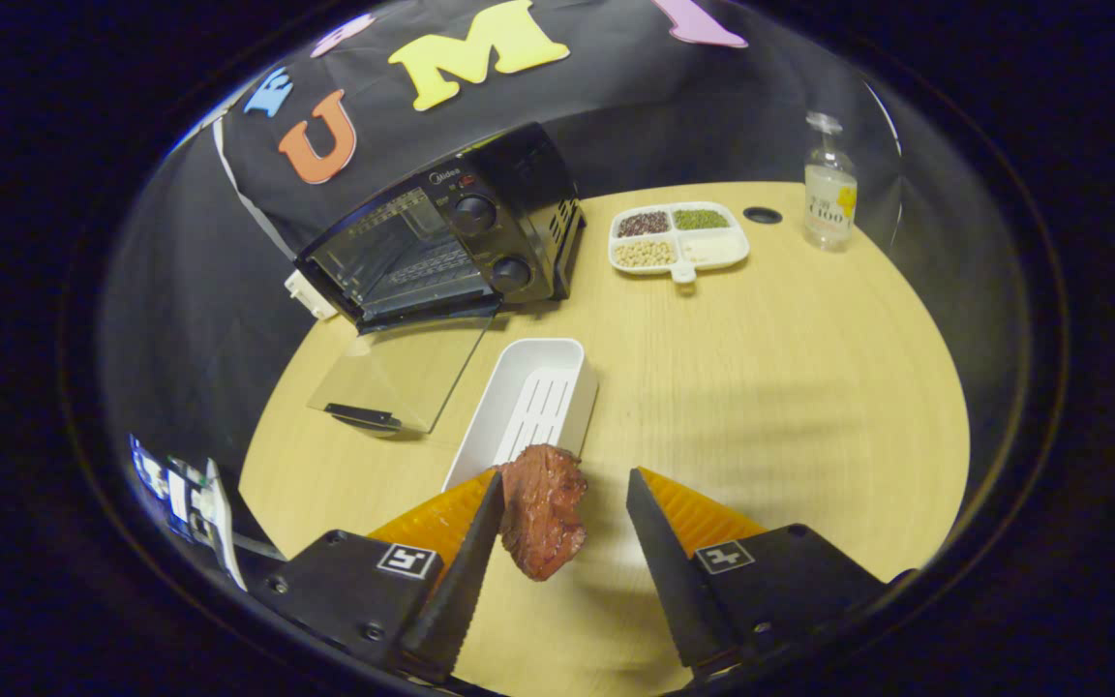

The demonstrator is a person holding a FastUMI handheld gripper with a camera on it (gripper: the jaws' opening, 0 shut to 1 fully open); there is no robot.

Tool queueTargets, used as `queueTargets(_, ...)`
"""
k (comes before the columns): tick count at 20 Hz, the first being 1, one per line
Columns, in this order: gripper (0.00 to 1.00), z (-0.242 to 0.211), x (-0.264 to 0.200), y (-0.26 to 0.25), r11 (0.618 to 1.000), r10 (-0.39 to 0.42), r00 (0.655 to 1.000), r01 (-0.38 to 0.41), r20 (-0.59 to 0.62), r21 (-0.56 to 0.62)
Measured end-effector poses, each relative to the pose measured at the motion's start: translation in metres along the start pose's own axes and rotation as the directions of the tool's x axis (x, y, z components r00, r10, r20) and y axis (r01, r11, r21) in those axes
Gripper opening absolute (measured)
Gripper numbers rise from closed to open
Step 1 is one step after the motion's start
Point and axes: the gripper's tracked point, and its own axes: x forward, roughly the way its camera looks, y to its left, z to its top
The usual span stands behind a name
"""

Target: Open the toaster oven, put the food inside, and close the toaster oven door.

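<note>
The hand-held gripper (562,508) sits at the bottom centre, fingers spread; a piece of meat (542,523) touches the left finger only (a gap shows on its right). In the upper left, the toaster oven (451,242) stands open on the desk (790,387), a white tray (528,402) between.

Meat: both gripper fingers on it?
Apart on one side. Gripper view: the meat lies against the left finger; a clear gap separates it from the right finger. Gripper open.

The gripper (565,489) has its fingers spread, with a piece of meat (543,523) against the left one. Beyond lie a white tray (528,407) and the toaster oven (451,242), its glass door (403,373) folded down on the table (761,387).
</note>
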Motion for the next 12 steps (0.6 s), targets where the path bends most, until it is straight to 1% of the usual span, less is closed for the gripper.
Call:
queueTargets(1, 0.79, -0.003, 0.001, 0.003, 0.999, 0.037, 0.999, -0.037, -0.009, 0.04)
queueTargets(3, 0.62, -0.004, 0.001, 0.009, 0.983, 0.108, 0.994, -0.104, -0.016, 0.153)
queueTargets(4, 0.48, -0.003, 0.0, 0.014, 0.966, 0.148, 0.989, -0.142, -0.012, 0.218)
queueTargets(5, 0.39, -0.003, 0.001, 0.016, 0.95, 0.164, 0.986, -0.155, -0.014, 0.272)
queueTargets(6, 0.25, -0.003, 0.0, 0.015, 0.933, 0.183, 0.983, -0.172, -0.007, 0.316)
queueTargets(7, 0.23, -0.002, -0.001, 0.017, 0.921, 0.2, 0.98, -0.186, -0.005, 0.341)
queueTargets(9, 0.17, 0.002, -0.005, 0.014, 0.921, 0.192, 0.981, -0.181, 0.003, 0.346)
queueTargets(11, 0.17, 0.011, -0.014, 0.018, 0.921, 0.177, 0.984, -0.177, 0.033, 0.347)
queueTargets(12, 0.16, 0.019, -0.02, 0.025, 0.917, 0.178, 0.982, -0.187, 0.058, 0.352)
